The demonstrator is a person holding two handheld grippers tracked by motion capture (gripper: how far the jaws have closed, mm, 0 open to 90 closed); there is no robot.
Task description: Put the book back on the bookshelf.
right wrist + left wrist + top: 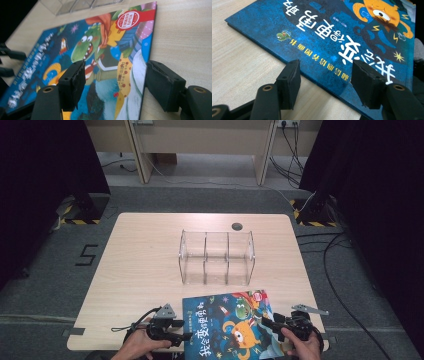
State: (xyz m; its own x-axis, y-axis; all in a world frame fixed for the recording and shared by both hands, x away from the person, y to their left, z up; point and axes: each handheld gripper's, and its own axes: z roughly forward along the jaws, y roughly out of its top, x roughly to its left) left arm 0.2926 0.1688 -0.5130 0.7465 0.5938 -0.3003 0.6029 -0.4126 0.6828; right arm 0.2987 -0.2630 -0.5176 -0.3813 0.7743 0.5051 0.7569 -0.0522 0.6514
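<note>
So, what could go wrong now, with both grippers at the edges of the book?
The picture book lies flat on the table, so the open left gripper may slide over its edge instead of catching it. The right gripper could crease the cover. A lifted book might knock the clear organizer.

clear organizer [217, 257] beyond book [227, 325], bare table [140, 265] leftward

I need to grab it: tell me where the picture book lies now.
In the high view, the picture book lies flat at the table's near edge, between both tongs, just in front of the clear organizer.
</note>
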